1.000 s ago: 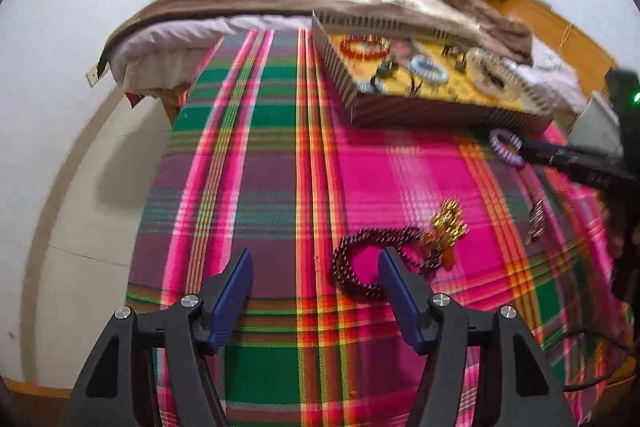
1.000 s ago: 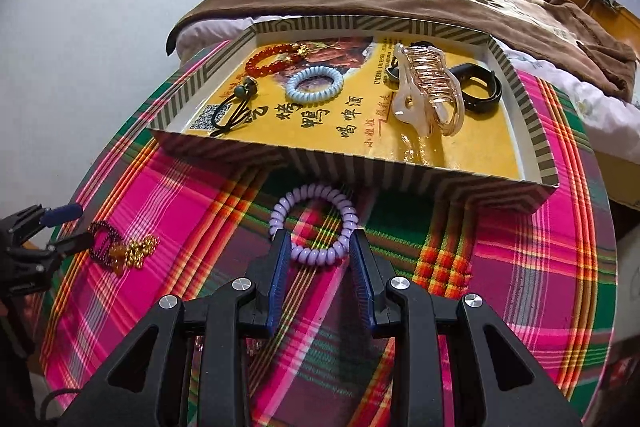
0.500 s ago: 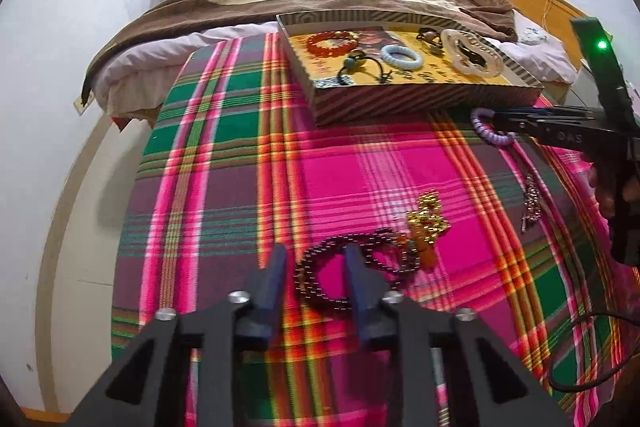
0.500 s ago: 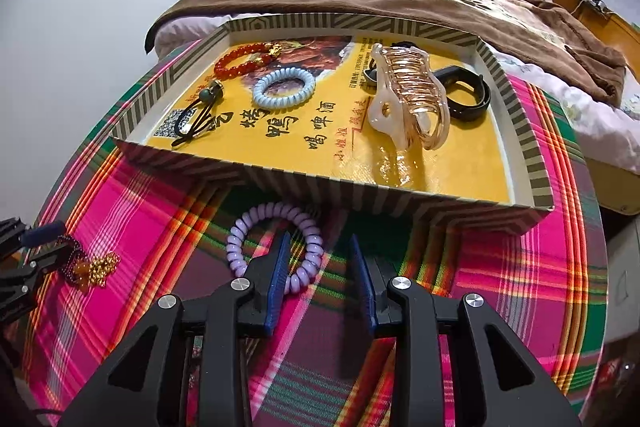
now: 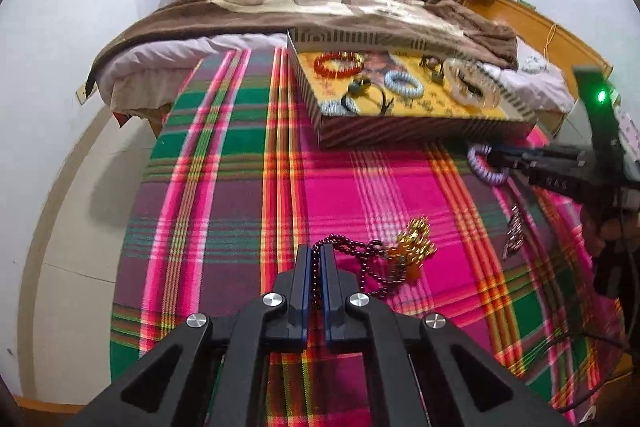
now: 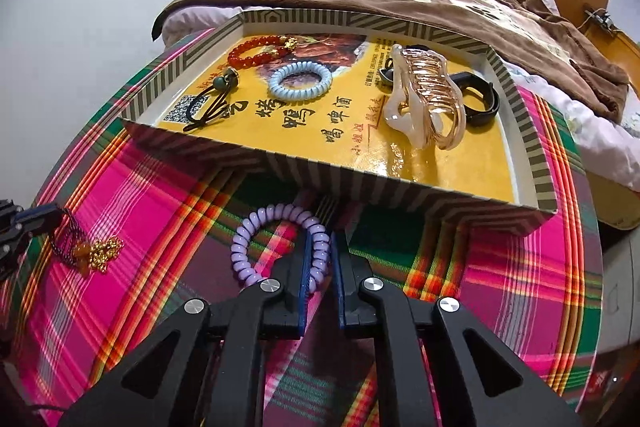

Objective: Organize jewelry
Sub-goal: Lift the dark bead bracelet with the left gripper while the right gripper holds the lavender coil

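The left gripper [image 5: 316, 259] has just been closing and is pinching the beads [image 5: 360, 267], far from the box [image 5: 420, 133]. The right gripper [image 6: 322, 251] has just been closing and is squeezing the coil [image 6: 280, 243] beside the box. The beads' loose end may be snagging on the cloth [image 5: 224, 187].

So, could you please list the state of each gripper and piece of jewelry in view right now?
left gripper: jaws just closed, shut on the dark bead bracelet, which lies on the plaid cloth.
right gripper: jaws just closed, shut on the purple coil hair tie, outside the box.
striped box: open, no lid.
hair claw clip: closed, lying in the box.
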A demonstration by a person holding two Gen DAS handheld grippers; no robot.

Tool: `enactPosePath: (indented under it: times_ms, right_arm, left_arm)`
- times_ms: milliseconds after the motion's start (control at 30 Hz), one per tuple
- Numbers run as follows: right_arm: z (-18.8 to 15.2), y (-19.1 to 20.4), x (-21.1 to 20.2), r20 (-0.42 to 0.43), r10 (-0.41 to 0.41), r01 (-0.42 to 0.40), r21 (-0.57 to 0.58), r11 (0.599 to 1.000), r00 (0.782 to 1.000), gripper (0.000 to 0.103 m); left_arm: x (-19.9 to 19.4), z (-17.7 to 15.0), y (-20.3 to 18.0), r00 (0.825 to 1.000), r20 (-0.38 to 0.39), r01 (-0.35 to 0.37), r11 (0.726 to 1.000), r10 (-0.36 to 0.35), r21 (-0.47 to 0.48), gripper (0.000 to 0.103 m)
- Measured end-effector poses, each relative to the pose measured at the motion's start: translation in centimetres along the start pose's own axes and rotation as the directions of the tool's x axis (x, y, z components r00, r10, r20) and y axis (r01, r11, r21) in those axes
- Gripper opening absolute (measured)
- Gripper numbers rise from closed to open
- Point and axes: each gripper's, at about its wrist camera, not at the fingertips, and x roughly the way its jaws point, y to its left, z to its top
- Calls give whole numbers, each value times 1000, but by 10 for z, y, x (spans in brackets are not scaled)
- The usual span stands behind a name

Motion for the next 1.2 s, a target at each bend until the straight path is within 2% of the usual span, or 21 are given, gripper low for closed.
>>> enactPosePath:
  times_ms: [533,700,933,1033,1133,1200]
  right_arm:
    - [0,0,-50,135,14,-19,40,999,991,9]
    - [7,-8,-65,170,9,-20,60,998,985,9]
    - [11,-12,-76,198,2,-16,71,997,980,9]
    - [9,-13,-76,196,7,-22,73,997,981,9]
    - [5,-14,-75,193,13,-28,75,997,981,9]
    - [3,-14,-73,188,15,-31,81,996,982,9]
  left_arm:
    - [-44,22,-6,994,112,17,1000,-18,10,4]
    - [-61,39,-10,987,158,34,999,-38,28,4]
    - [-74,60,-20,978,207,16,998,-29,65,4]
    - [-64,55,-14,985,162,44,997,-55,66,4]
    - [-43,37,4,996,91,20,999,-22,27,5]
    - [-27,25,11,999,38,7,1000,-7,19,16]
